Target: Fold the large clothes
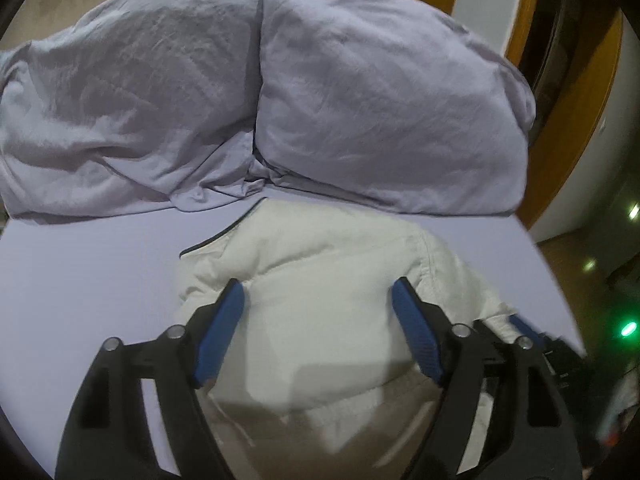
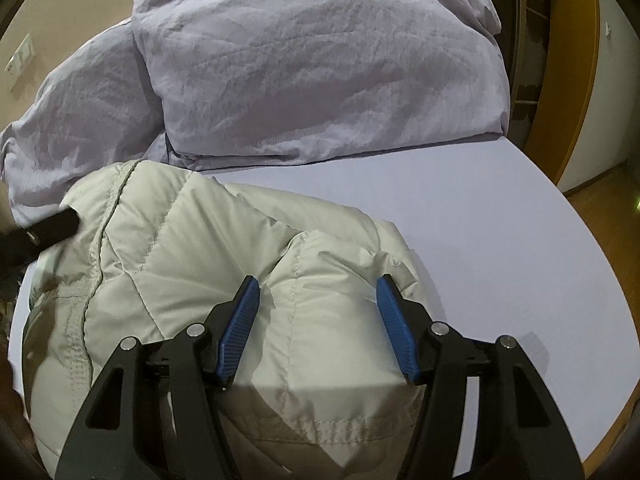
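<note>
A puffy off-white quilted jacket [image 1: 320, 280] lies bunched on a lavender bed sheet [image 1: 100, 272]. My left gripper [image 1: 318, 292] is open, its blue pads straddling the jacket just above it, holding nothing. In the right wrist view the jacket [image 2: 200, 248] fills the lower left, with stitched seams showing. My right gripper [image 2: 318, 286] is open over the jacket's right part and holds nothing. The left gripper's black tip [image 2: 56, 224] shows at the jacket's far left edge. Part of the right gripper [image 1: 532, 332] shows past the jacket's right edge in the left wrist view.
Two lavender pillows [image 1: 380, 100] [image 1: 120, 112] lie across the head of the bed, just beyond the jacket; they also show in the right wrist view [image 2: 320, 72]. The bed sheet [image 2: 500, 240] extends right to the bed edge. A wooden door frame [image 1: 580, 100] stands at the right.
</note>
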`<state>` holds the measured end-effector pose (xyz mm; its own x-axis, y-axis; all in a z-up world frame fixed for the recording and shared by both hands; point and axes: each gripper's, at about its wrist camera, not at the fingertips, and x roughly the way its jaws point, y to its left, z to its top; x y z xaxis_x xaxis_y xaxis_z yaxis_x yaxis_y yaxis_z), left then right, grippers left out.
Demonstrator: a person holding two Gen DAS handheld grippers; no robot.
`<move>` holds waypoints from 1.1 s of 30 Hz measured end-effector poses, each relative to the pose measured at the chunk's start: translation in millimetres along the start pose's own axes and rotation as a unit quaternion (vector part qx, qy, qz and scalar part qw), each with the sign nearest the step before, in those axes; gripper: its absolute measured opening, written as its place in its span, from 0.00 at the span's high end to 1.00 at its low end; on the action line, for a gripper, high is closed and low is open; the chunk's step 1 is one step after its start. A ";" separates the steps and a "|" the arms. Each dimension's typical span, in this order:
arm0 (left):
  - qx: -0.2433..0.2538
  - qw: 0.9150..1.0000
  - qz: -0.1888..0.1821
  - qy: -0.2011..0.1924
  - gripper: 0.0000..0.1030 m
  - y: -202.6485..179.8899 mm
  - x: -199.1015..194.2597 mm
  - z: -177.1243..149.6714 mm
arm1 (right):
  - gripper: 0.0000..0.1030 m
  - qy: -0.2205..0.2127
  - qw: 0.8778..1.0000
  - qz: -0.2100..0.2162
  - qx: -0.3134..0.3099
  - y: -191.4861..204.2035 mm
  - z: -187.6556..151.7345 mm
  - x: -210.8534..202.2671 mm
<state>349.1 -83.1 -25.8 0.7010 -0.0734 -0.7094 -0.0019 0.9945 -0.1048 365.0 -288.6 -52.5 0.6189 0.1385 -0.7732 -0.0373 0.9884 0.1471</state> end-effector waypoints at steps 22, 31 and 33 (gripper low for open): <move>0.014 1.000 -0.010 -0.017 0.14 -2.9 32.7 -22.3 | 0.31 -0.023 0.999 -0.025 0.009 -3.3 21.1 29.9; 0.011 1.000 -0.015 -0.017 0.12 -1.8 43.0 -25.7 | 0.28 -0.022 0.999 -0.026 0.016 -6.3 14.8 43.9; 0.011 1.000 -0.015 -0.016 0.11 -1.5 43.3 -26.0 | 0.27 -0.021 0.999 -0.026 0.018 -6.8 14.2 45.3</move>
<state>360.9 -89.7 -74.5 0.7234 -0.1018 -0.6829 0.0359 0.9933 -0.1101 404.4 -289.9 -79.8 0.6515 0.0839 -0.7540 0.0236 0.9911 0.1307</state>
